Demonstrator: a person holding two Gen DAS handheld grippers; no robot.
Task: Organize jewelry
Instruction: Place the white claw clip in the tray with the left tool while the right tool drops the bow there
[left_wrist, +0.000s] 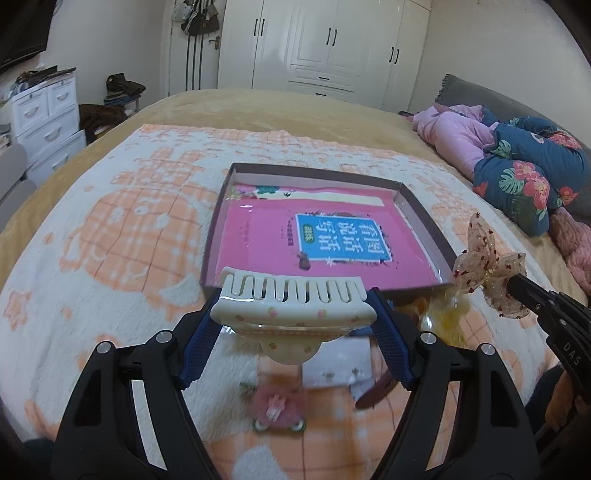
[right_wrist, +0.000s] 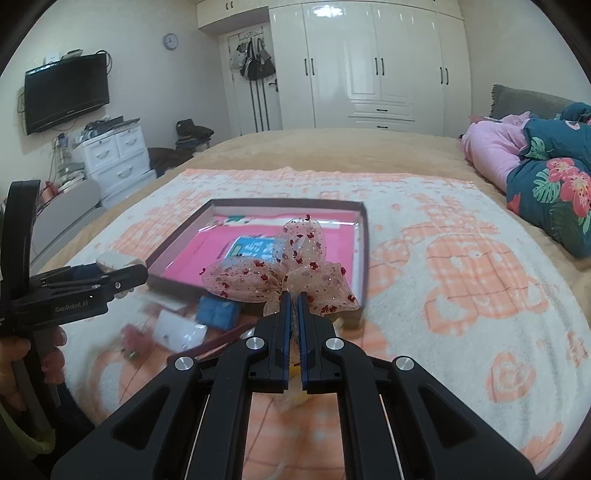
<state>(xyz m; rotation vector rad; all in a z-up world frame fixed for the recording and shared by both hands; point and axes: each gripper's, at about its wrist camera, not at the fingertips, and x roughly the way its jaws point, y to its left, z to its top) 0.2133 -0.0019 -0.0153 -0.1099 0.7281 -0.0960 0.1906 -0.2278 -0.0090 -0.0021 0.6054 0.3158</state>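
Observation:
My left gripper (left_wrist: 295, 314) is shut on a cream hair claw clip (left_wrist: 293, 301) with small pink dots, its blue pads pressing both ends. It hangs just before the near edge of a shallow dark-rimmed box (left_wrist: 424, 218) that holds a pink book (left_wrist: 280, 240). My right gripper (right_wrist: 293, 297) is shut on a sheer bow (right_wrist: 280, 273) speckled with red, held above the box's (right_wrist: 364, 240) near corner. The bow (left_wrist: 487, 269) and right gripper (left_wrist: 517, 286) show at the right of the left wrist view. The left gripper (right_wrist: 133, 275) and clip (right_wrist: 114, 260) show at the left of the right wrist view.
Loose items lie on the peach-and-white towel (left_wrist: 110, 229) below the grippers: a pink fuzzy clip (left_wrist: 275, 406), a white packet (left_wrist: 340, 365), a yellow piece (left_wrist: 447, 314) and a blue item (right_wrist: 216, 312). Piled bedding (left_wrist: 517, 166) sits at the right. A hand (right_wrist: 14, 354) holds the left gripper's handle.

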